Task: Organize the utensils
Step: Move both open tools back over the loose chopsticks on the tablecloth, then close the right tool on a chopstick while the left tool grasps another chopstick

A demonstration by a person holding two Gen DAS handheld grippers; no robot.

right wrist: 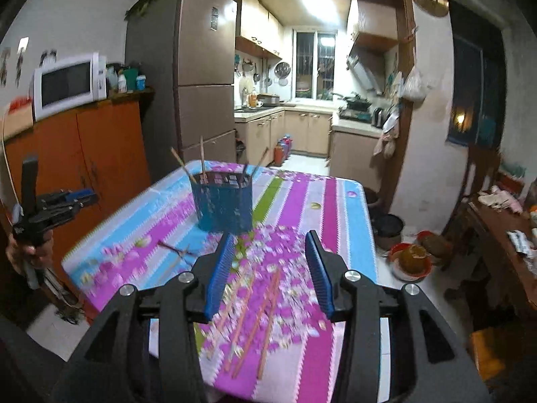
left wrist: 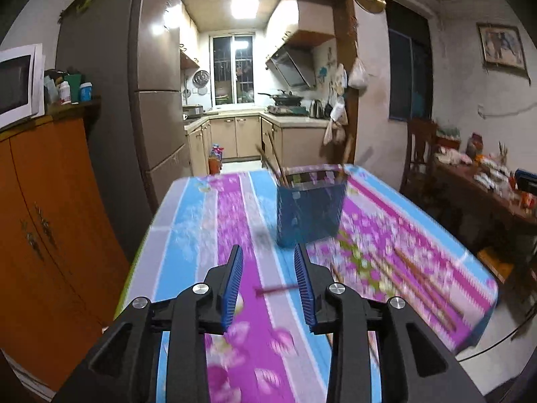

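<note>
You had the chopsticks (right wrist: 258, 315) lying loose on the table (right wrist: 349, 221), well in front of the blue holder (right wrist: 224, 203); several brown ones ran lengthwise under your right gripper (right wrist: 272, 277), a few more lay crossed toward the left side of the cloth, and some already stood in the holder, leaning out over its rim. They looked light, thin and stiff, most likely wood, so they would probably have rolled or skated on a smooth cloth and pivoted if you had pinched them at a tip; taking one near the middle, across its length, would have kept it level. Your right gripper had its jaws parted with nothing between the blue pads, only the cloth and sticks showing beyond them. Your left gripper (left wrist: 268, 280) was likewise released and empty; a thin reddish stick (left wrist: 275, 290) lay on the table seen through the gap, not in contact as far as the blurred view allowed. The holder seemed light plastic with slotted walls and might have tipped if you had knocked it. The table wore a glossy striped floral cloth in pink, blue and white, which blurred the sticks' outlines. Around you stood an orange cabinet (right wrist: 100, 141) with a microwave (right wrist: 68, 84), a tall fridge (right wrist: 204, 67), and the lit kitchen beyond the doorway.
</note>
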